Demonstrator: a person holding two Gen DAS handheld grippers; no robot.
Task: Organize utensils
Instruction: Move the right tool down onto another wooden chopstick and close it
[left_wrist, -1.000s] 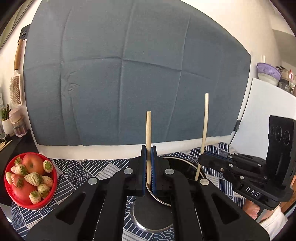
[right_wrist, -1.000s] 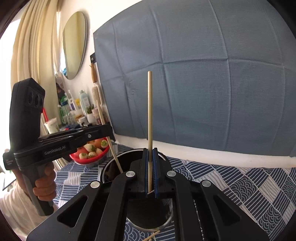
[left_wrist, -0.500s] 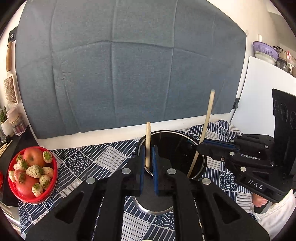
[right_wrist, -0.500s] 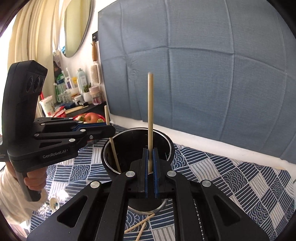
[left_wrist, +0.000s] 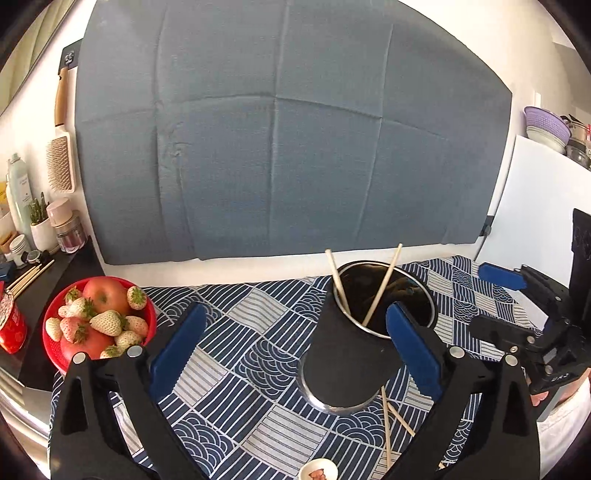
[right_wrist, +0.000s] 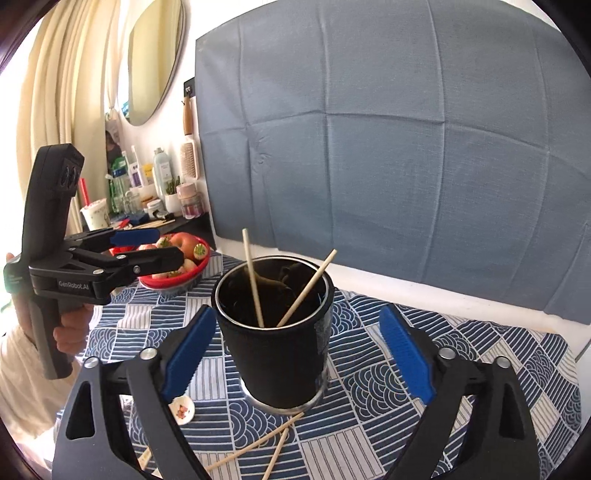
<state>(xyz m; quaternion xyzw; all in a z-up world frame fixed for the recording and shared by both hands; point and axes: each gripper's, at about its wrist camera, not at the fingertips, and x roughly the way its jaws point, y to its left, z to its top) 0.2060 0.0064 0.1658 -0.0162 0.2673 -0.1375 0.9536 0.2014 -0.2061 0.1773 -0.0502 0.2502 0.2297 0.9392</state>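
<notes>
My left gripper (left_wrist: 291, 339) stood with its fingers spread wide, nothing between the blue pads; its jaws had just been opening. My right gripper (right_wrist: 295, 347) was likewise spread, its jaws also just opened. In the right wrist view the black cup (right_wrist: 280, 343) sat between the right gripper's pads, with clear gaps on both sides, so nothing was pinched.

The cup stood upright on the blue patterned tablecloth (left_wrist: 236, 332). Two chopsticks (right_wrist: 255, 284) rested inside it, leaning apart, one toward the left rim and one toward the right, their tops above the rim. They were free of both grippers.

More loose chopsticks (right_wrist: 258, 443) lay flat on the cloth on the near side of the cup, crossing one another. A small white spoon (right_wrist: 181, 409) lay just beside the cup's base, near left.

A red bowl of fruit (left_wrist: 98, 325) sat at the cloth's left edge, well apart from the cup.
</notes>
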